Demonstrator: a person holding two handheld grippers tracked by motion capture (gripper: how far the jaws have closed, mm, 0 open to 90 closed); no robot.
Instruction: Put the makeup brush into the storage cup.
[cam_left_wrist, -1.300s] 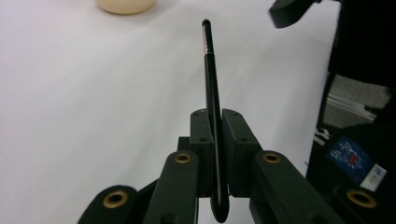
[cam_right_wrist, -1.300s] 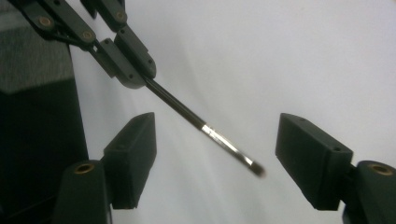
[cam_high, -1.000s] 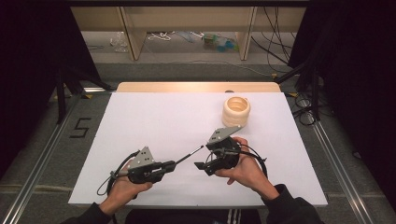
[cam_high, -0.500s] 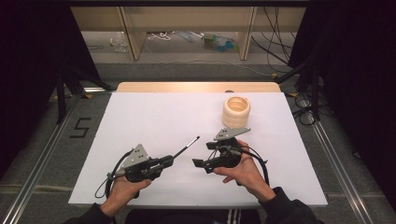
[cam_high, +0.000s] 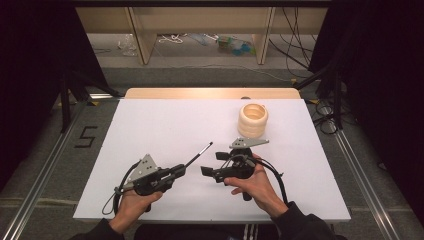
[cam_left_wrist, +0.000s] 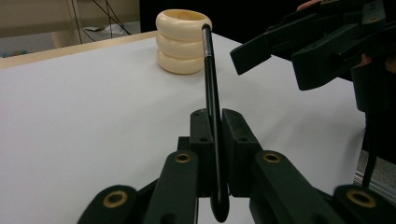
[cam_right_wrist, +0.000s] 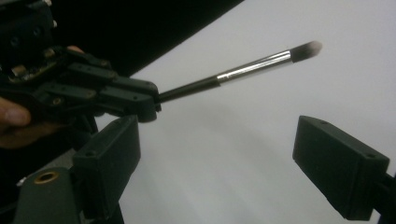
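Note:
A slim black makeup brush (cam_high: 199, 155) with a silver ferrule and dark bristles is clamped by its handle in my left gripper (cam_high: 181, 170), which is shut on it. The brush points up and to the right. In the left gripper view the brush (cam_left_wrist: 210, 79) rises from between the closed jaws of that gripper (cam_left_wrist: 215, 135). My right gripper (cam_high: 212, 163) stands open just right of the brush, facing it. In the right gripper view its own gripper (cam_right_wrist: 226, 163) has wide-apart jaws with nothing between them, and the brush (cam_right_wrist: 243, 70) crosses above, held by the left gripper (cam_right_wrist: 152, 106).
A cream holder (cam_high: 252, 120) shaped like three stacked rings stands on the white table (cam_high: 165, 125) behind the right gripper, and the same cream holder (cam_left_wrist: 183, 42) is seen beyond the brush tip. A wooden strip (cam_high: 210, 93) edges the table's far side.
The brush tip has swung a little farther from me as the left gripper turned. The right gripper has drifted slightly left toward the brush.

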